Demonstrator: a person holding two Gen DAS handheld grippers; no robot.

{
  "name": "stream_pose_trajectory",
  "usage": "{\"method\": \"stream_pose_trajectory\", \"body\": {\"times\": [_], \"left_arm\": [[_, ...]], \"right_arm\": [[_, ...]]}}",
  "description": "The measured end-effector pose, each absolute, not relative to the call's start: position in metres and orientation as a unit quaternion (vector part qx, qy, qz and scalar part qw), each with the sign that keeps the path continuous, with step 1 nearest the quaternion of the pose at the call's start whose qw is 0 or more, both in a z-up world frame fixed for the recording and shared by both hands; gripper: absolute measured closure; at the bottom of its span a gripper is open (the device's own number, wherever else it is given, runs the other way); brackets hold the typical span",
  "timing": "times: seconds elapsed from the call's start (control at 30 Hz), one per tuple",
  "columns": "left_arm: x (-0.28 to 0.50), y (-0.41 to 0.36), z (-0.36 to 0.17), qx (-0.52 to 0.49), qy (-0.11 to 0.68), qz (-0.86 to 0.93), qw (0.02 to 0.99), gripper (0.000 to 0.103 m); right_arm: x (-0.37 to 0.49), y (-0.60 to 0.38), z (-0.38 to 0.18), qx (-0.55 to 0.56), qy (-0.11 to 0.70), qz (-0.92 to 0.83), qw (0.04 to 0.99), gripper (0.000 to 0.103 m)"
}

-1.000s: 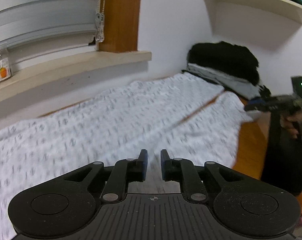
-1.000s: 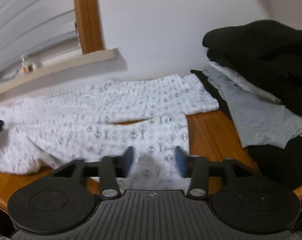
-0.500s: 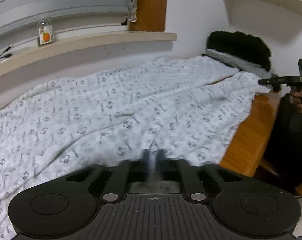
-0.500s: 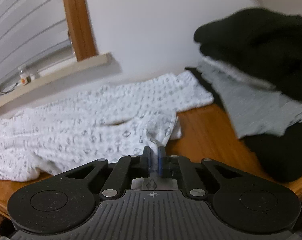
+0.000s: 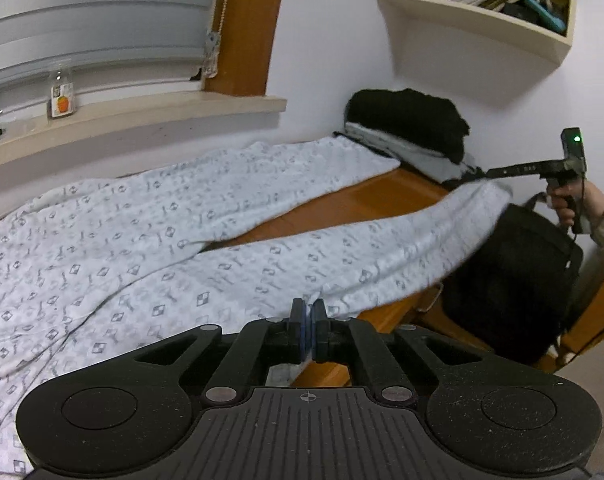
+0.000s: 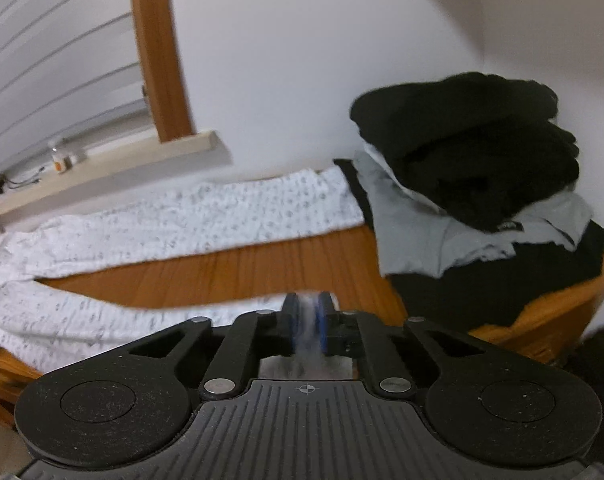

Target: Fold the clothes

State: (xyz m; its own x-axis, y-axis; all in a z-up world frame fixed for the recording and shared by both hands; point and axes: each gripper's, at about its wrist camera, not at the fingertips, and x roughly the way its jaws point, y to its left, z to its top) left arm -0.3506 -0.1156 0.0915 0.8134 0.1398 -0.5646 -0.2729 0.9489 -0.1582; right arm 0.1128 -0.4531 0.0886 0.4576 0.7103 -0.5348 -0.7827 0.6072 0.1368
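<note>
Both grippers now lifted with cloth | left gripper jaws clenched on white patterned fabric trousers | right gripper jaws easing open, hem between, 3 o'clock over wooden bench

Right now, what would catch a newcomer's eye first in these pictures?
The white patterned trousers spread across the wooden table, one leg pinched by the left gripper and, at its far end, the right gripper, whose jaws are opening. Then the stacked dark clothes against the wall.
</note>
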Motion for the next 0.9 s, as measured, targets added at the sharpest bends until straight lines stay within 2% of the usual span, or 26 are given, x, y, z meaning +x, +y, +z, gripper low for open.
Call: {"method": "stream_pose_trajectory", "body": {"times": [0.13, 0.23, 0.4, 0.5, 0.6, 0.7, 0.9], "left_arm": [[-0.35, -0.104, 0.088, -0.111, 0.294, 0.138, 0.939, 0.096], [-0.35, -0.089, 0.081, -0.108, 0.302, 0.169, 0.932, 0.084], [-0.343, -0.054, 0.064, -0.111, 0.32, 0.21, 0.917, 0.084], [-0.331, -0.033, 0.054, -0.109, 0.332, 0.215, 0.912, 0.069], [-0.319, -0.017, 0.052, -0.099, 0.338, 0.225, 0.909, 0.066], [-0.311, -0.008, 0.056, -0.08, 0.336, 0.234, 0.909, 0.066], [-0.304, 0.001, 0.062, -0.055, 0.333, 0.252, 0.907, 0.067]], "right_arm": [[0.116, -0.436, 0.077, -0.055, 0.284, 0.44, 0.85, 0.084], [0.109, -0.401, 0.067, -0.065, 0.285, 0.468, 0.834, 0.077], [0.086, -0.317, 0.046, -0.073, 0.287, 0.542, 0.786, 0.076], [0.063, -0.254, 0.034, -0.082, 0.289, 0.593, 0.747, 0.076], [0.028, -0.192, 0.031, -0.102, 0.287, 0.645, 0.701, 0.074], [-0.013, -0.14, 0.031, -0.128, 0.277, 0.691, 0.655, 0.066], [-0.071, -0.091, 0.032, -0.173, 0.269, 0.742, 0.589, 0.06]]}}
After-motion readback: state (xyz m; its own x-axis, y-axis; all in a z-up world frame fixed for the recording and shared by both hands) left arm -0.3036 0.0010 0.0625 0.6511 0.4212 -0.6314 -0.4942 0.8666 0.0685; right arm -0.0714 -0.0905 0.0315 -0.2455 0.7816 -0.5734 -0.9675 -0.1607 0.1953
